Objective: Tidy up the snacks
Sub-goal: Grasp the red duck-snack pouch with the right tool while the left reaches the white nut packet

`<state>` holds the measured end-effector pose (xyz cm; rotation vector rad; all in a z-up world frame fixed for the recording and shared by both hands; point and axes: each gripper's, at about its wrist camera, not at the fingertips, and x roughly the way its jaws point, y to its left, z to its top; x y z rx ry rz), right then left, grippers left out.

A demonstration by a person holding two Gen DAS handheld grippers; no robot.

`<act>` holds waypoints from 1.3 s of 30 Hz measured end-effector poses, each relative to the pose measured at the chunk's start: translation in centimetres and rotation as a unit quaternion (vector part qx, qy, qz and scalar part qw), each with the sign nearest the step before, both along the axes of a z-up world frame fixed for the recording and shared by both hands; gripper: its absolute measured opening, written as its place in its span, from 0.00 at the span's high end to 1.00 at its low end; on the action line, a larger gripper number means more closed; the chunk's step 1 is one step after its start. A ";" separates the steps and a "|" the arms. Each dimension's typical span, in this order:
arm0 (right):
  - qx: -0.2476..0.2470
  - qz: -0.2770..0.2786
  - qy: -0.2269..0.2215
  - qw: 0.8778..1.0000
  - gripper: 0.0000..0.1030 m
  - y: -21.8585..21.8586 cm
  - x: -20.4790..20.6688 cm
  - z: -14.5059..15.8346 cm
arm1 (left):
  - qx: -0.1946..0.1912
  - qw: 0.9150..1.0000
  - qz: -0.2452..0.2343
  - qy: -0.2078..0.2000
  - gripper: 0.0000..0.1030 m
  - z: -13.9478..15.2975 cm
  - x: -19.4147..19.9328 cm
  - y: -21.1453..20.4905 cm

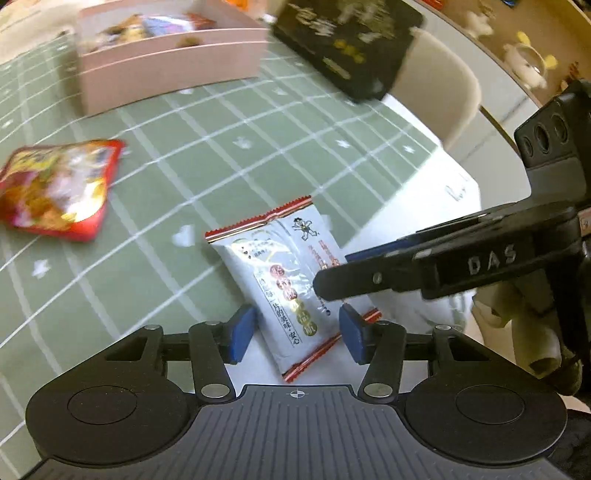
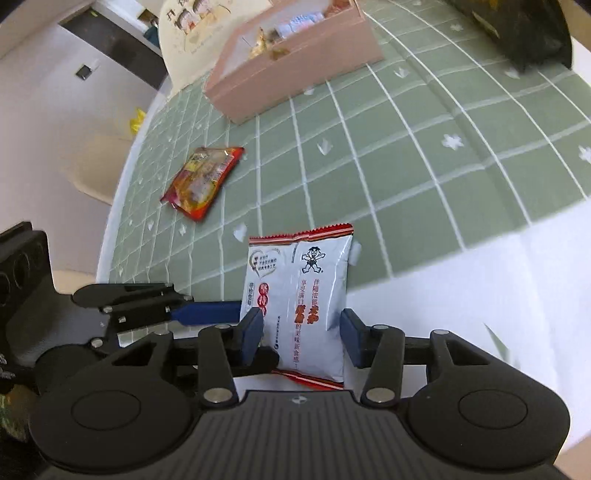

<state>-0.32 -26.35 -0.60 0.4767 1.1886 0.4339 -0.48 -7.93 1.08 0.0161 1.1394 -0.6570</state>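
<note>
A white snack packet (image 1: 284, 273) with red crimped ends and a cartoon figure sits between the blue pads of my left gripper (image 1: 297, 332), which touch its long sides. My right gripper (image 2: 301, 332) holds the same packet (image 2: 303, 302) from the other side, its pads against both edges. One of its fingers (image 1: 369, 280) crosses the packet in the left wrist view. The left gripper's fingers (image 2: 207, 312) reach the packet's left edge in the right wrist view. The packet is over the white edge of the table.
A pink box (image 1: 166, 70) (image 2: 295, 70) with several snacks in it stands at the back of the green chequered cloth (image 2: 406, 166). A red packet (image 1: 55, 188) (image 2: 203, 181) lies to the left. A black bag (image 1: 347, 40) (image 2: 517, 33) sits at the far right. A pale chair (image 1: 443, 92) stands beyond the table.
</note>
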 end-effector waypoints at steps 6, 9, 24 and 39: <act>0.057 0.045 0.013 0.997 0.54 5.0 3.0 -0.2 | 0.029 0.993 0.109 -0.014 0.42 0.6 0.2 7.2; 0.048 0.109 -0.016 0.993 0.54 10.0 4.7 0.8 | 0.039 0.984 0.172 -0.014 0.43 0.6 -0.1 10.8; -0.214 0.259 -0.232 0.913 0.02 24.0 14.6 0.1 | 0.025 0.972 0.224 -0.063 0.47 2.8 -1.8 14.7; -0.251 0.023 -0.157 0.955 0.11 6.5 8.8 0.5 | 0.140 0.977 0.101 -0.122 0.22 0.6 -0.1 5.8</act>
